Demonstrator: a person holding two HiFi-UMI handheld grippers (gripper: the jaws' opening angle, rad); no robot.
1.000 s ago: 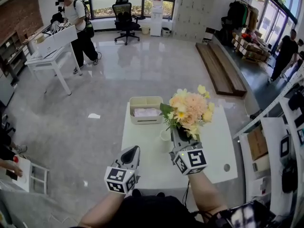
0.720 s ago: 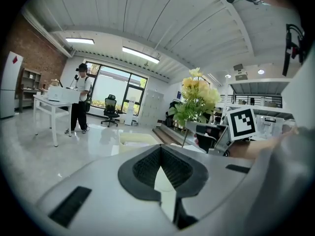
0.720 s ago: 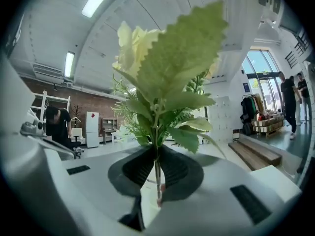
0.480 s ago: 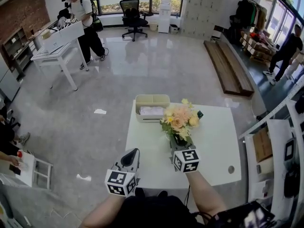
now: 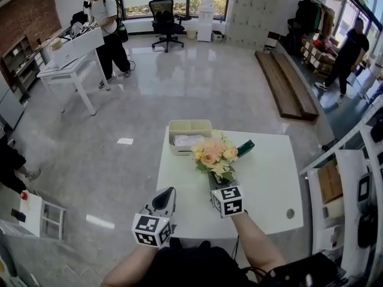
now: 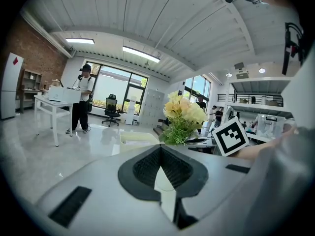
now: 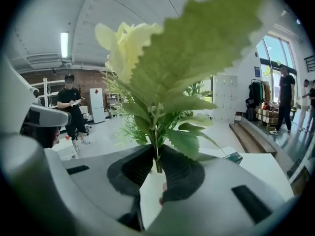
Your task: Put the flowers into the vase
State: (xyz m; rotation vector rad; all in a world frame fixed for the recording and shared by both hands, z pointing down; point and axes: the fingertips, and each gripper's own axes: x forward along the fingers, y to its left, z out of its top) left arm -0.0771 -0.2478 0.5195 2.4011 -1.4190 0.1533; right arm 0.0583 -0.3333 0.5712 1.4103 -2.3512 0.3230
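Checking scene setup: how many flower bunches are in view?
1. The flowers stand over the white table, stems between the right gripper's opening jaws. No vase shows; it, or more stems, may be hidden behind them.

Flowers on the table stand before the tray, box at right.

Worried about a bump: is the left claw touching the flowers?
Apart. Head view: the left claw is well left of the flowers, with bare white table between them.
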